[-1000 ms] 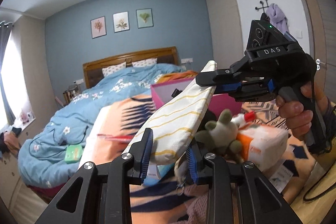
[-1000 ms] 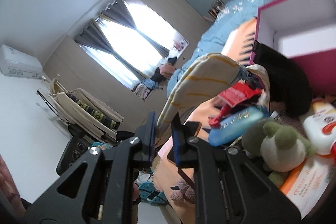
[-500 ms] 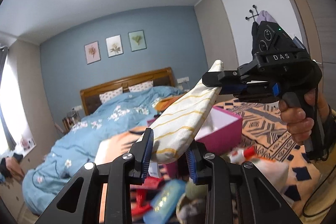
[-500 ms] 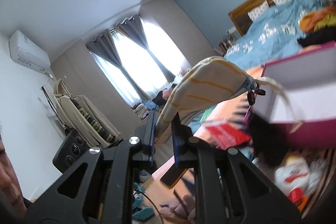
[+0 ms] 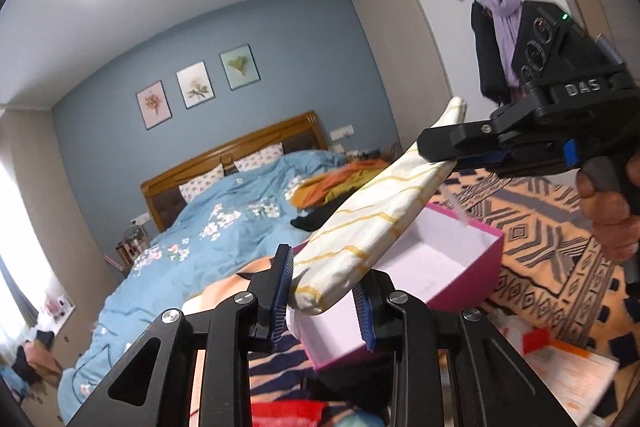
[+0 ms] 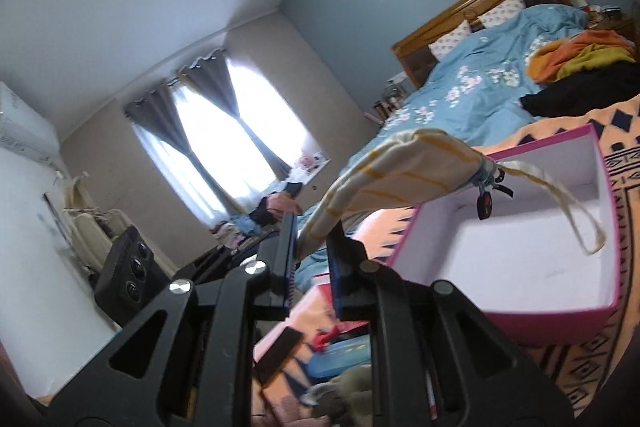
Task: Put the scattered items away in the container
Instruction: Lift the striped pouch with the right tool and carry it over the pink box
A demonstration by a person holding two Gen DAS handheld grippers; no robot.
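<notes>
- Striped pouch (image 5: 376, 223) is held off the bed btw both grippers, spanning them like a bridge; long axis runs from left gripper (image 5: 324, 291) up and away to right gripper (image 5: 444, 159).
- Left gripper: pads either side of pouch's near end, right pad touching; gap shows on the left pad side, so grip there looks loose, can't tell if it truly clamps.
- Right gripper (image 6: 312, 259): clenched on pouch's other end, fabric pinched thin btw pads.
- Pink box (image 5: 472, 267) sits open on patterned blanket (image 5: 560, 247), directly below/beyond pouch; interior looks bare.
- In right wrist view the pouch's zipper end w/ strap (image 6: 568, 211) hangs over box opening.
- Judgement: pouch is over the container, not in it. Lowering along its long axis is what's left; right gripper carries most of the hold.
</notes>
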